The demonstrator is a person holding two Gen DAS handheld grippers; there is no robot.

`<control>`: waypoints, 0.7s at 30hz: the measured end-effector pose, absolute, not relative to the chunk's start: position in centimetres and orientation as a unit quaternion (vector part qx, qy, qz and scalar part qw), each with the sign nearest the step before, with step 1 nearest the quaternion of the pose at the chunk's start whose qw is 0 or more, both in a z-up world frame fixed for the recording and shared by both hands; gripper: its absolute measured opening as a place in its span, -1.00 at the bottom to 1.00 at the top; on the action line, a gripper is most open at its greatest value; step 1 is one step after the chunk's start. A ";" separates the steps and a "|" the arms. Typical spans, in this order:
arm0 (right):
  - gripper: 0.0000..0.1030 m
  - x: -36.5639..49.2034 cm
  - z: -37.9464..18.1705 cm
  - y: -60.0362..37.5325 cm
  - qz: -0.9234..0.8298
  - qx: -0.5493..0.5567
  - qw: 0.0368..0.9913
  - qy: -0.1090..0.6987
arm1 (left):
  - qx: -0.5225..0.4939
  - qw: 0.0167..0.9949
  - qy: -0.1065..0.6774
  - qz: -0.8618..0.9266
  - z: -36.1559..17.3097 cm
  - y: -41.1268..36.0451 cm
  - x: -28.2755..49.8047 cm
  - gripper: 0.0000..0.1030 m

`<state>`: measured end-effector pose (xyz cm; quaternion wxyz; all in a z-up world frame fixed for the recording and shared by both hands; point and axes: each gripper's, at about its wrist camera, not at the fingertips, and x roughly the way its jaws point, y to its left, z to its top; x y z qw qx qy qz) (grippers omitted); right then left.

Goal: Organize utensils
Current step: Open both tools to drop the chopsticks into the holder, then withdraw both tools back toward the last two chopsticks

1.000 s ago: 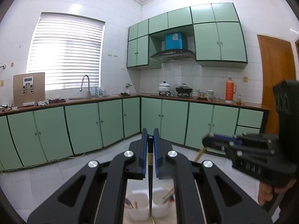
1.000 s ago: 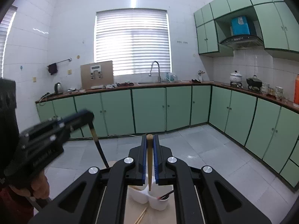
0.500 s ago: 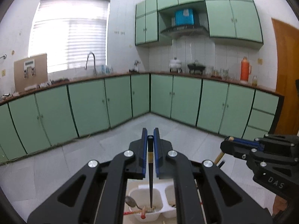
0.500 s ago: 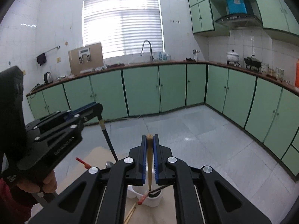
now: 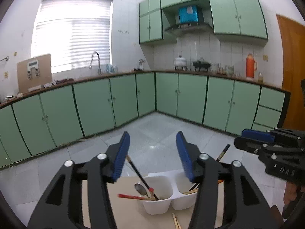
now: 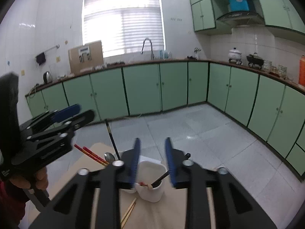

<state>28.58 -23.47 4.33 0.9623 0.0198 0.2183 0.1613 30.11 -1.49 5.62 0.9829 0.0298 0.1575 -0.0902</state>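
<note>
Black chopstick (image 5: 142, 177) now stands freed in the holder (image 5: 158, 202); both tongs, earlier clamped, are opening.

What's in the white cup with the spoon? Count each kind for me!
Shiny metal spoon: 1
Long red chopsticks: 2
Thin black chopstick: 1
Total: 4

Raised letters "DAS" on the side of the right gripper (image 5: 280, 171), seen in the left wrist view. Marks on the cardboard box (image 6: 85, 57) and the blue box (image 5: 187, 14) too blurred to read.
</note>
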 end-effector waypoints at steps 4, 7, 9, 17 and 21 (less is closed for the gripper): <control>0.16 25.8 4.7 -24.9 0.145 0.035 0.971 0.189 | 0.024 0.989 0.119 -0.083 6.2 -0.4 25.6 0.35; 0.43 23.0 4.0 -25.6 0.131 0.046 0.975 0.174 | 0.024 0.992 0.103 -0.071 5.6 0.2 22.2 0.50; 0.63 21.5 3.0 -25.6 0.116 0.043 0.978 0.171 | 0.020 0.992 0.103 -0.068 4.7 0.7 20.2 0.61; 0.88 17.0 -3.1 -24.5 0.054 0.031 0.978 0.201 | 0.028 0.985 0.162 -0.050 -1.0 1.3 15.2 0.75; 0.88 16.2 -6.1 -23.6 0.051 0.033 0.971 0.230 | 0.040 0.979 0.195 -0.034 -4.5 1.6 14.1 0.76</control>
